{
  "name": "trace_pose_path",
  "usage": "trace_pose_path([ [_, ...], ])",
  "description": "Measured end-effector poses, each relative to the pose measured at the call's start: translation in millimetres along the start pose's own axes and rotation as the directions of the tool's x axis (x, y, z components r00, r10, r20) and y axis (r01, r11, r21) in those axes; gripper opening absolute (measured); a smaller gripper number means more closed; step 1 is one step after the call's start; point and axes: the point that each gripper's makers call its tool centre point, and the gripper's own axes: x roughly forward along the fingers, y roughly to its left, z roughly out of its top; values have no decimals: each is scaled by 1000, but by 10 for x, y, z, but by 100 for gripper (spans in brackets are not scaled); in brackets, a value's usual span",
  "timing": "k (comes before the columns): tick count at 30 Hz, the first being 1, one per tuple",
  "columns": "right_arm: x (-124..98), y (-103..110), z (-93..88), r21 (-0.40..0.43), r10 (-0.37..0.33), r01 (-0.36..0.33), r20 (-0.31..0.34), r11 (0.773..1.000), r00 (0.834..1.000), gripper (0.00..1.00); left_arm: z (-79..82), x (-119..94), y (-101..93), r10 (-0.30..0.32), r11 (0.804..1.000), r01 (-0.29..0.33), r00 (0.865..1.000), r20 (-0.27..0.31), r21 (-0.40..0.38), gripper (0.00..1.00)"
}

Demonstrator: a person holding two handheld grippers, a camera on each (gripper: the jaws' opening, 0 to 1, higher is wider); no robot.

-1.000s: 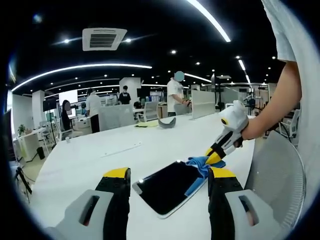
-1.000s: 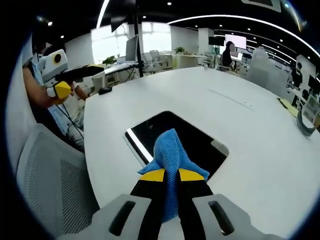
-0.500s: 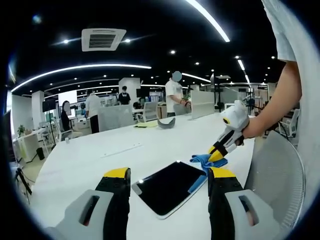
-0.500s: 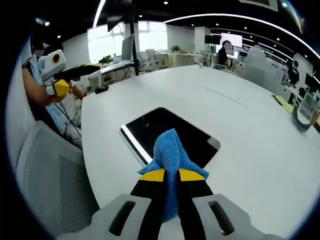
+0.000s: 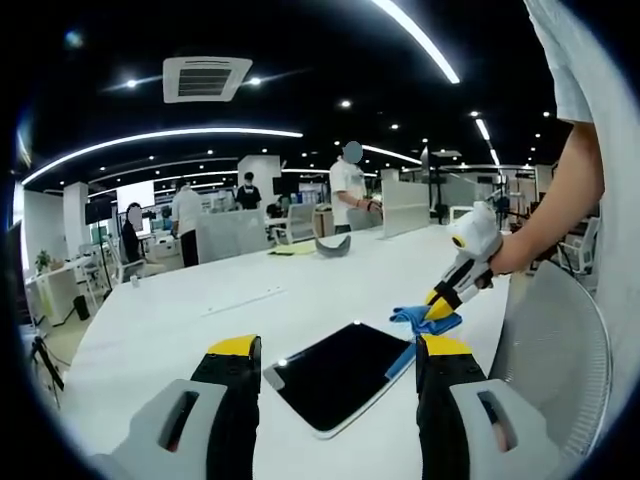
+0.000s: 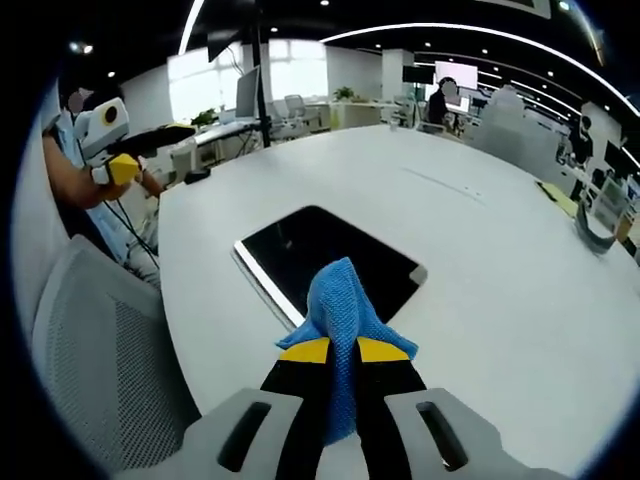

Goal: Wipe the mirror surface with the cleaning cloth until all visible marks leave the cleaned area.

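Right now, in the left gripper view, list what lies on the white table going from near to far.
Mirror → blue cloth pinched in the right gripper → a thin strip lying on the table → a grey curved object near the far edge.

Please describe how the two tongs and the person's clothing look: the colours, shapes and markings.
Both tongs have light grey bodies with a slot in each arm, black jaws and yellow tips. See the left tongs and the right tongs. Seen from the left gripper view, the right tongs carry a white housing. The person wears a short light sleeve.
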Motion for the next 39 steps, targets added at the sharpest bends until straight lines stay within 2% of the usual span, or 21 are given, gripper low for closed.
trace_pose_path([
  [17, -153, -199, -368, 24, -31, 33, -69, 999, 997, 3, -5, 17, -17, -5, 1000, 5, 1000, -3, 2, 63],
  [30, -196, -249, -644, 57, -35, 42, -122, 997, 992, 3, -11, 20, -27, -5, 1000, 5, 1000, -5, 2, 63],
  [39, -172, -239, -758, 70, -28, 38, -145, 997, 989, 3, -11, 27, -48, -7, 1000, 7, 1000, -10, 3, 62],
])
